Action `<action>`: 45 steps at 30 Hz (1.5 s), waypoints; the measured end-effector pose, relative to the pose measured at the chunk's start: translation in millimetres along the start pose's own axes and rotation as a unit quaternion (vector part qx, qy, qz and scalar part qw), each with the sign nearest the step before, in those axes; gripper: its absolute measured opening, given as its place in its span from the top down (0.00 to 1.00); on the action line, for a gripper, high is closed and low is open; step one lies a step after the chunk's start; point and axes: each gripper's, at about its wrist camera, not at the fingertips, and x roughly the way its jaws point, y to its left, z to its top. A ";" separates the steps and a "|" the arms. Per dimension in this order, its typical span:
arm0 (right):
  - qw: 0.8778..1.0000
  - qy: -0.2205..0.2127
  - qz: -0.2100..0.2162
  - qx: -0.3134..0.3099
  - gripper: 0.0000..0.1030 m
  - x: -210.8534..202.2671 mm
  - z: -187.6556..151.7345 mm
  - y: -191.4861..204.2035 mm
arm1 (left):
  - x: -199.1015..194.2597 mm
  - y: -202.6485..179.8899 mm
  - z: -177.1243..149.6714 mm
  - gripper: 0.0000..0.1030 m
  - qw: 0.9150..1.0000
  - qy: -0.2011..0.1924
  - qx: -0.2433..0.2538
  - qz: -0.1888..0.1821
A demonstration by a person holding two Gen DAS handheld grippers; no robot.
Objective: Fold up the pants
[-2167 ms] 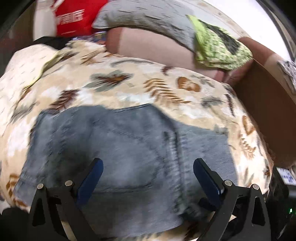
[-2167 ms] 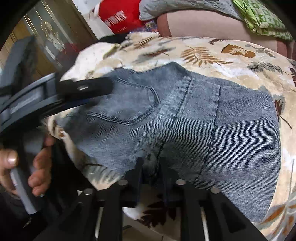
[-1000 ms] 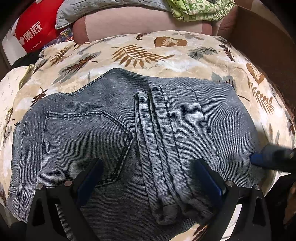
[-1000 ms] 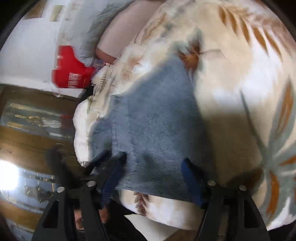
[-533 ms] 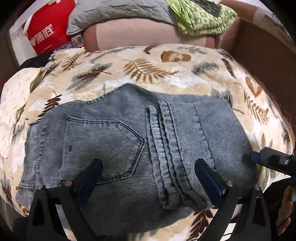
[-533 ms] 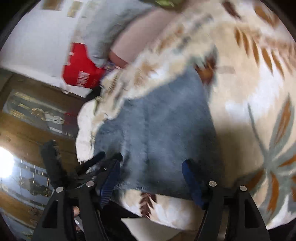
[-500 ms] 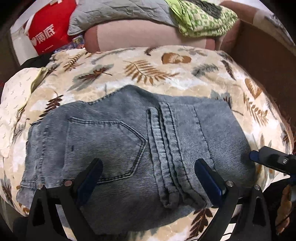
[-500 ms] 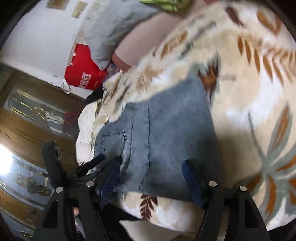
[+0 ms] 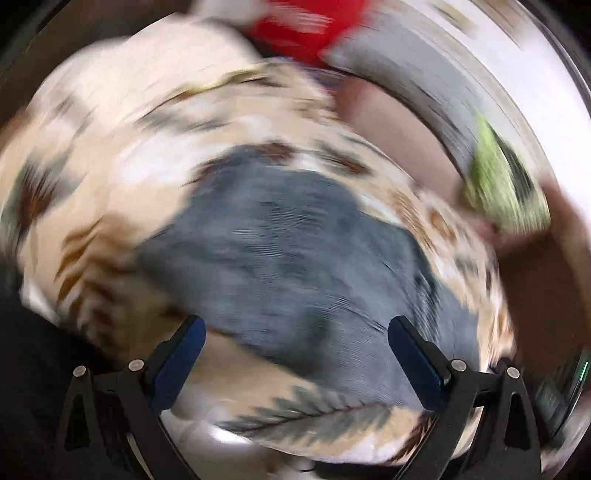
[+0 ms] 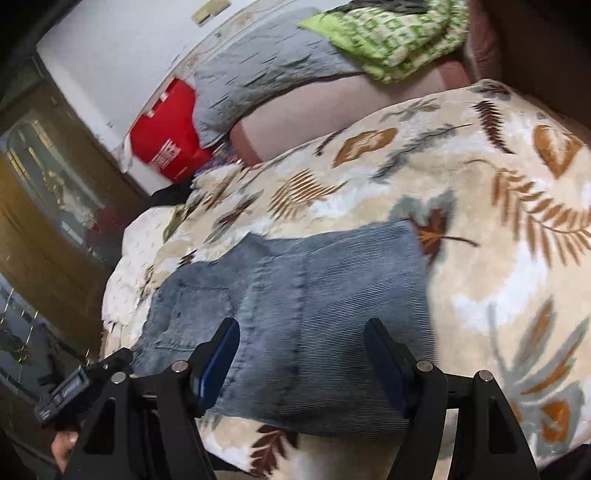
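Observation:
The grey-blue denim pants (image 10: pixel 303 306) lie folded into a compact bundle on the leaf-print blanket (image 10: pixel 498 229). In the left wrist view they show as a blurred grey-blue patch (image 9: pixel 295 266). My left gripper (image 9: pixel 295 362) is open and empty, above the near edge of the bundle. My right gripper (image 10: pixel 301 354) is open and empty, its blue-padded fingers standing over the near part of the pants. The left gripper's body (image 10: pixel 81 384) shows at the lower left of the right wrist view.
A red bag (image 10: pixel 166 136), a grey quilt (image 10: pixel 269 70) and a green patterned cloth (image 10: pixel 391 33) lie at the back. A brown bolster (image 10: pixel 314 114) borders the blanket. A dark wooden cabinet (image 10: pixel 48 206) stands at the left.
The left wrist view has swung fast and is now blurred, with the pants further off. The right gripper has turned and pulled back, so the whole bundle shows. Both grippers stay open.

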 end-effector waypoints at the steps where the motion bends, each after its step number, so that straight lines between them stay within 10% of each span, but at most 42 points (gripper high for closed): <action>1: 1.000 0.008 0.006 -0.012 0.29 5.3 -1.1 7.7 | 1.5 16.0 3.4 0.04 0.999 0.003 -0.035 -0.005; 17: 0.995 0.063 0.024 -0.069 0.29 42.0 -17.7 59.1 | 50.6 55.9 31.1 0.13 0.972 0.075 -0.184 -0.127; 19: 0.995 0.062 0.028 -0.068 0.29 43.9 -15.3 64.4 | 50.0 55.1 32.6 0.16 0.973 0.066 -0.183 -0.126; 23: 0.994 0.081 0.047 -0.058 0.29 58.9 -10.4 78.0 | 48.1 58.5 32.5 0.61 0.979 0.058 -0.168 -0.101; 30: 0.976 0.173 0.135 -0.007 0.29 118.7 4.2 116.3 | 42.6 51.0 32.3 0.73 0.989 0.036 -0.125 -0.073; 36: 0.959 0.266 0.084 0.051 0.19 168.1 12.5 114.0 | 31.1 38.0 34.7 0.75 0.995 0.013 -0.084 -0.057; 45: 0.986 0.108 0.080 0.094 0.19 47.6 26.8 28.6 | 1.9 -33.1 41.4 0.78 0.997 -0.050 0.042 -0.027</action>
